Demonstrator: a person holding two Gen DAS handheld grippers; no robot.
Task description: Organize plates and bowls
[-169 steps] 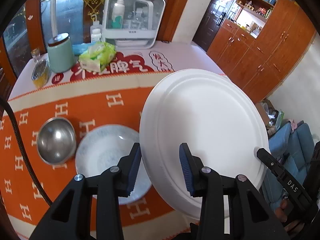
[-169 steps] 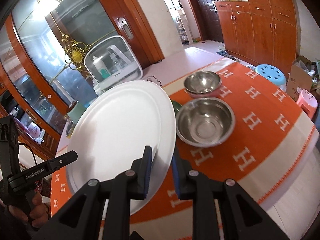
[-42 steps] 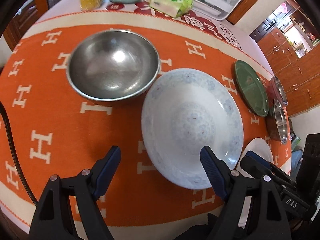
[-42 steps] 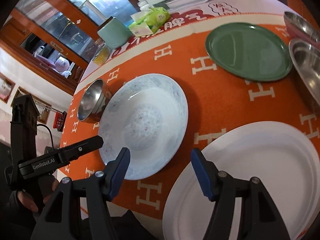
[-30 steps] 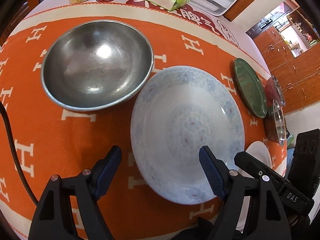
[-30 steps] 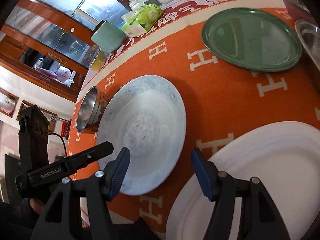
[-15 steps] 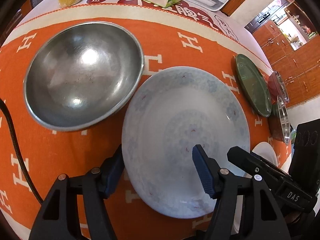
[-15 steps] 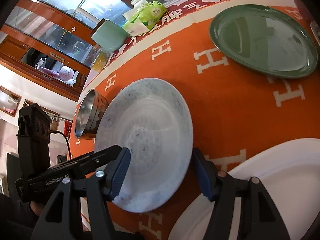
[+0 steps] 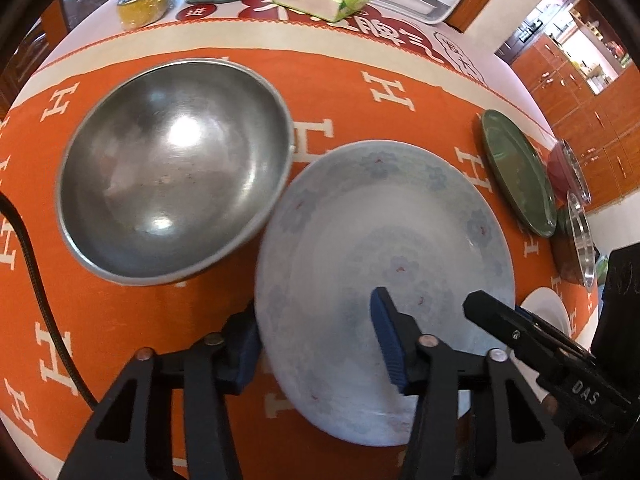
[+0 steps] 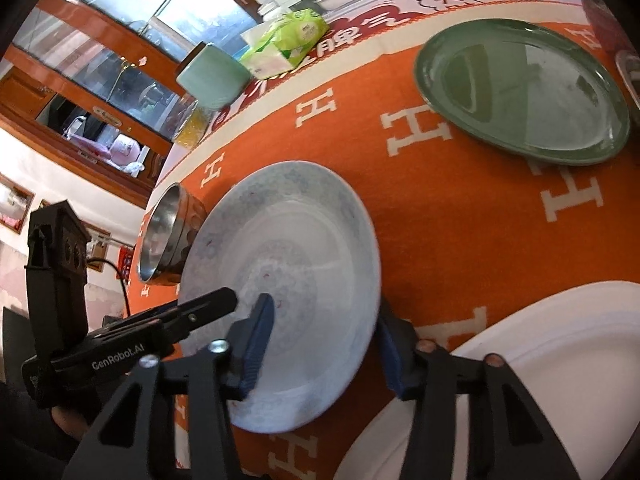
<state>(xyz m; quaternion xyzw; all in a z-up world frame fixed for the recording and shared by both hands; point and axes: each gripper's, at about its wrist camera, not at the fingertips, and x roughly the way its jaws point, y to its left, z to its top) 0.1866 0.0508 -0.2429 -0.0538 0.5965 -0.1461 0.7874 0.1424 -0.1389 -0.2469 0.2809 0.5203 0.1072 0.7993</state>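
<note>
Left wrist view: the pale blue floral porcelain plate (image 9: 384,240) lies on the orange letter-patterned cloth of the worktop (image 9: 352,92), its near rim now between the blue pads of the left gripper (image 9: 316,344). Those fingers have just been closing: a second ago they stood wide before the plate, and now one pad is over its inner face and the other under its outer edge. Whether they already press it I cannot tell. The round steel bowl (image 9: 176,168) sits just left of the plate, touching its rim. The dark green round plate (image 9: 516,172) lies well to the plate's right.

Right wrist view: the right gripper (image 10: 326,346) straddles the same plate's (image 10: 288,280) near right edge, one finger (image 10: 256,344) over the face and the other below the rim. Its fingers have also just been closing from a wide stance; firm contact is unclear. The large white oval platter (image 10: 532,368) lies right of the floral plate, the green plate (image 10: 524,88) beyond it.
</note>
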